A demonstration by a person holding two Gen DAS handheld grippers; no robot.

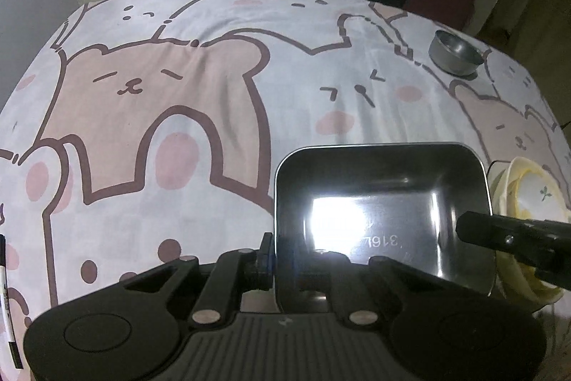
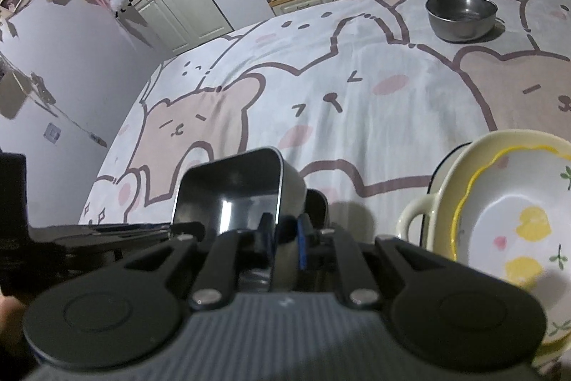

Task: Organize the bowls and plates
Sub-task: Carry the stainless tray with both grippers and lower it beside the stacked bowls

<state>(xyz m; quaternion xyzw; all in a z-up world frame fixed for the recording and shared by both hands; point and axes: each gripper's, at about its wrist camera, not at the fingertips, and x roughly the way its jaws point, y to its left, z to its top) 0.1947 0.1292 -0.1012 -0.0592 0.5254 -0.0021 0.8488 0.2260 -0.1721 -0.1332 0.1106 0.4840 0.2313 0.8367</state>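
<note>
1. The left gripper (image 1: 282, 259) is clamped on the left wall of the steel tray (image 1: 382, 202), one finger outside and one inside. The tray sits straight ahead of it, open side up and about level.
2. The right gripper (image 2: 285, 238) pinches the tray's (image 2: 232, 199) right wall. In its view the tray lies ahead and to the left, tilted. Its fingertips are partly hidden by that wall, so I judge the grip from how close together the fingers stand.
3. From the left wrist, the right gripper's dark body (image 1: 514, 245) reaches over the tray's right side.
4. Just right of both grippers stands a stack: a white flowered plate (image 2: 517, 227) in a cream dish (image 2: 442, 202) with a handle. Far ahead and right, well apart, is a round steel bowl (image 2: 460, 16) on the cartoon cloth (image 2: 321, 102).
5. Risks, as I judge them:
   - Both grips are thin pinches on smooth steel. If the hands move unevenly, the tray could twist and slip out of one grip.
   - The stack is very near the tray's right wall. A swing to the right could knock the plate or shove the dish.
   - Setting the tray down hard on the loose cloth could wrinkle it and drag the things on it.
</note>
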